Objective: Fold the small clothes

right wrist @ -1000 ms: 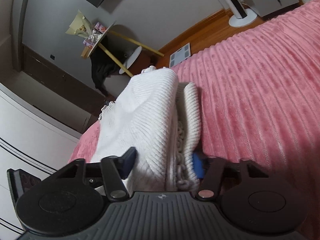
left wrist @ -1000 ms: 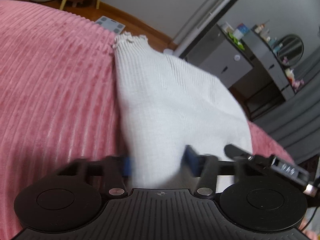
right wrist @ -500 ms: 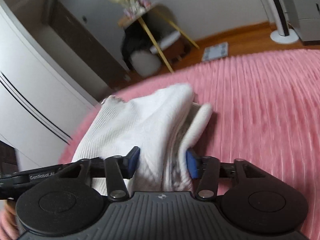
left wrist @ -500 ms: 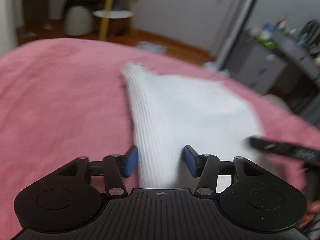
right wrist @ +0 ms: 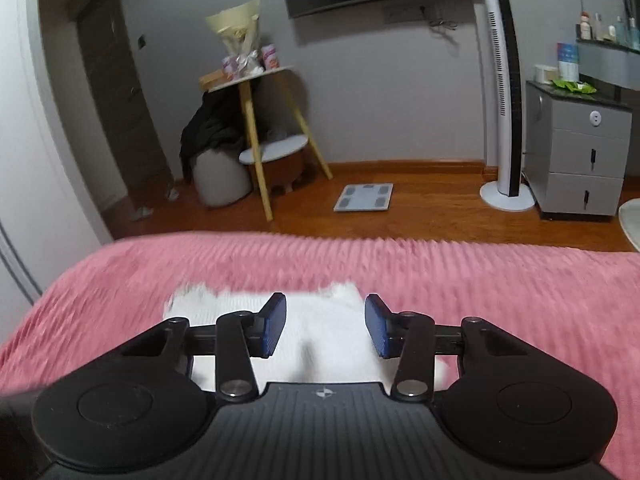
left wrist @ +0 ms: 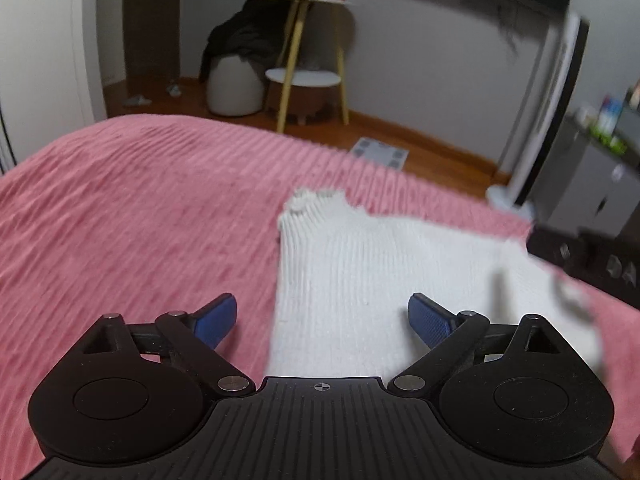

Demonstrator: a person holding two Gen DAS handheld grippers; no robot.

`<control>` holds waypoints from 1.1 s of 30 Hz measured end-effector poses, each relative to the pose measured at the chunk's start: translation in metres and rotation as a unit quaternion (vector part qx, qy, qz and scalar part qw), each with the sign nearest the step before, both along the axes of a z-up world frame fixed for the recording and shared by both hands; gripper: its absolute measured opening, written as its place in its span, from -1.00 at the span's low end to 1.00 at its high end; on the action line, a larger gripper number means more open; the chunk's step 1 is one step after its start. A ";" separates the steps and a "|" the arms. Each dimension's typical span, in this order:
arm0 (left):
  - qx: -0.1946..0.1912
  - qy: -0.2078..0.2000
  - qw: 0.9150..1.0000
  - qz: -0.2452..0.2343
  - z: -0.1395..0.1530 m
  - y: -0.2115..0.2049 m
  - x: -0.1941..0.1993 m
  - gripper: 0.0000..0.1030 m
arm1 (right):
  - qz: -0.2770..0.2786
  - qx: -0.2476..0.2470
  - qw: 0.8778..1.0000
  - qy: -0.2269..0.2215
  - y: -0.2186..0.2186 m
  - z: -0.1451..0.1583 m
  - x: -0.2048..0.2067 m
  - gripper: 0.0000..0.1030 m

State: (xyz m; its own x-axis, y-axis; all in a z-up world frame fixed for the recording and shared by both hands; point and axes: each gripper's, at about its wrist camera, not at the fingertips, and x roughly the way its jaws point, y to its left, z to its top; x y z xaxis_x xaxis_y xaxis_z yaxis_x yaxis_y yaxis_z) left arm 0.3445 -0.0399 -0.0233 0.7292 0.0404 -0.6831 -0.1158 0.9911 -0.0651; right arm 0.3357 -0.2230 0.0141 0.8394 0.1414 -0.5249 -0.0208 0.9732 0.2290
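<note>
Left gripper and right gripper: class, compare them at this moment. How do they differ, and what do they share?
The left gripper has its jaws spread wide, having just been opening; the right gripper has a narrower gap, its jaws having just been closing. The left gripper's pads are angled outward; the right gripper's face each other squarely. Both have blue pads, grip nothing, and hang over the white knit garment on the pink bedspread.

The sweater (left wrist: 372, 280) lies flat on the bed (left wrist: 140, 220), ahead of the left gripper (left wrist: 322, 318) and mostly between its two fingers (left wrist: 430, 320), reaching past the right one. The other gripper (left wrist: 588, 260) sits over the sweater's right edge. In the right wrist view the sweater (right wrist: 320, 328) lies below and between the fingers (right wrist: 274, 328) of the right gripper (right wrist: 326, 328). Beyond the bed's far edge, on the floor (right wrist: 420, 204), a scale (right wrist: 364, 198) lies ahead, a side table (right wrist: 256, 128) to the left and a tower fan (right wrist: 506, 96) to the right.
</note>
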 end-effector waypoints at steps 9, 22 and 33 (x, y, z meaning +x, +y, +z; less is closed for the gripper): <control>0.058 -0.043 0.997 -0.003 -0.037 -0.021 -0.002 1.00 | -0.024 -0.077 0.997 0.018 -0.013 -0.075 0.014 0.31; -0.050 0.017 0.997 -0.062 0.006 0.050 -0.092 1.00 | 0.038 -0.081 0.996 -0.006 -0.030 -0.028 -0.069 0.43; 0.003 0.043 0.998 -0.056 -0.002 0.039 -0.091 1.00 | 0.071 -0.148 0.986 0.019 -0.003 -0.059 -0.085 0.01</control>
